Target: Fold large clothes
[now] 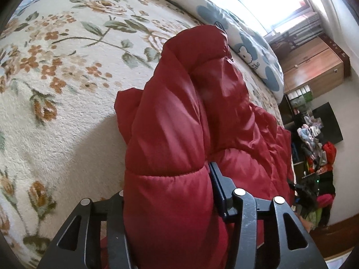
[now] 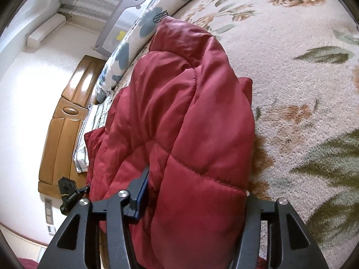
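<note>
Floral blanket (image 1: 67, 85): cream pile with orange flowers and green leaves, covering the bed; it fills the left side of the left wrist view and the right side of the right wrist view.
Red jacket (image 1: 179, 116): a puffy quilted garment lying bunched on the floral blanket, its padded folds rising up the middle of both views.
Left gripper (image 1: 168, 201): at the bottom of the left wrist view, a thick padded fold of the red jacket fills the gap between its two fingers. Only the right finger (image 1: 218, 186) shows, lying against the fabric; the left one is hidden behind the fold. Whether the pads press on the cloth I cannot tell.
Patterned quilt (image 1: 224, 20): white with blue-grey shapes and small cartoon animals, lying along the far edge of the bed behind the jacket.
Wooden cabinet (image 1: 314, 67): on the right of the left wrist view, beyond the bed, with cluttered shelves (image 1: 314, 152) of colourful items below it.
Headboard (image 2: 65, 121): glossy brown wood, on the left of the right wrist view, against a white wall.
Striped pillow (image 2: 89, 134): between the headboard and the jacket.
Right gripper (image 2: 195, 197): at the bottom of the right wrist view, half open around another padded fold of the jacket. The left finger (image 2: 141, 192) stands beside the fabric; the right one is covered. Grip cannot be told.
</note>
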A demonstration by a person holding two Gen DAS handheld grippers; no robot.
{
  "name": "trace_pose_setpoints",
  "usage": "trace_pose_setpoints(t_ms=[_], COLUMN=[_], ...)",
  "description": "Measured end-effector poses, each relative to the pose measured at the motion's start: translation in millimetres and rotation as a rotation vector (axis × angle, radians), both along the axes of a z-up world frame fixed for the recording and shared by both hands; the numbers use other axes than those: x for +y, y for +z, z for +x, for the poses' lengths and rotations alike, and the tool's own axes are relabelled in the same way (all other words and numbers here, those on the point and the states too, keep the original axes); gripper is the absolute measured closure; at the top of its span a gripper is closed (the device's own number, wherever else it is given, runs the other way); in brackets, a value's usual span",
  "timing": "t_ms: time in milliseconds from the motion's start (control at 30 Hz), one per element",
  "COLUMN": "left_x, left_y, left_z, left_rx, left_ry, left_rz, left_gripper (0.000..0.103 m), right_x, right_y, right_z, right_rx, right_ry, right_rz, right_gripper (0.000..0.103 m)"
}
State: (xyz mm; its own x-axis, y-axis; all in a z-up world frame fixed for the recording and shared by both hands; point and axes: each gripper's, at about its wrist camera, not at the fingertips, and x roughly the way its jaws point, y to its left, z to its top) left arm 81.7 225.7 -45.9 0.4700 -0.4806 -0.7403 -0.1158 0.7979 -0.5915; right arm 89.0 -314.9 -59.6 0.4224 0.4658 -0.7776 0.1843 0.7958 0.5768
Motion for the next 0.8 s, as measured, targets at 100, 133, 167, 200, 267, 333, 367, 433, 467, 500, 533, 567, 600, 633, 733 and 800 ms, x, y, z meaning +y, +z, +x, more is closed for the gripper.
trace_pose_setpoints(t_ms=[100, 133, 167, 200, 267, 333, 367, 433, 467, 500, 533, 567, 600, 633, 733, 800], left_x=[-0.8, -0.7, -0.5, 0.4, 0.7, 0.1, -1.2, -3.4, -4.0, -4.5, -5.4, -6.2, -6.6, -6.4, -6.4, -7.3], left_y=[5.2, 8.9, 13.0, 14.4, 23.5, 32.2, 36.9, 43.0, 45.1, 45.2, 45.9, 46.7, 46.2, 44.9, 44.7, 46.4], left_z=[-2.8, -4.3, -5.9, -5.7, -8.6, -12.8, -15.0, -16.4, -17.1, -16.9, -17.7, -18.6, -18.1, -16.0, -15.7, -15.3], left_rx=[0.000, -0.002, -0.010, -0.017, -0.033, -0.047, -0.054, -0.064, -0.067, -0.070, -0.068, -0.066, -0.064, -0.061, -0.056, -0.057], left_ry=[0.015, 0.026, 0.036, 0.039, 0.047, 0.054, 0.057, 0.062, 0.060, 0.056, 0.056, 0.056, 0.055, 0.055, 0.053, 0.051], left_rz=[0.039, 0.066, 0.093, 0.107, 0.135, 0.171, 0.201, 0.248, 0.255, 0.256, 0.259, 0.260, 0.259, 0.258, 0.258, 0.264], left_gripper=[0.040, 0.033, 0.029, 0.029, 0.028, 0.027, 0.027, 0.027, 0.027, 0.027, 0.027, 0.027, 0.027, 0.027, 0.027, 0.027], right_x=[0.0, 0.2, 0.4, 0.9, 2.6, 3.2, 4.1, 7.7, 9.0, 9.0, 9.7, 10.6, 9.7, 10.2, 10.8, 10.5], right_y=[-0.4, -0.2, 0.0, 0.9, 3.9, 7.6, 8.9, 12.7, 14.0, 14.0, 14.8, 15.5, 15.4, 15.7, 17.3, 20.0], right_z=[-0.3, 0.0, 0.6, 1.6, 3.6, 5.0, 5.1, 6.3, 6.2, 6.2, 6.5, 6.9, 6.7, 7.0, 7.3, 9.1], right_rx=[0.002, 0.003, 0.005, 0.006, 0.004, 0.000, -0.002, -0.008, -0.011, -0.011, -0.013, -0.015, -0.016, -0.017, -0.021, -0.024], right_ry=[0.004, 0.004, 0.005, 0.003, 0.000, 0.002, 0.004, 0.011, 0.015, 0.015, 0.015, 0.015, 0.016, 0.016, 0.015, 0.016], right_rz=[-0.010, -0.020, -0.030, -0.047, -0.083, -0.111, -0.126, -0.165, -0.191, -0.191, -0.203, -0.212, -0.216, -0.224, -0.242, -0.261], right_gripper=[0.040, 0.037, 0.031, 0.029, 0.026, 0.025, 0.025, 0.025, 0.024, 0.024, 0.023, 0.023, 0.023, 0.022, 0.021, 0.020])
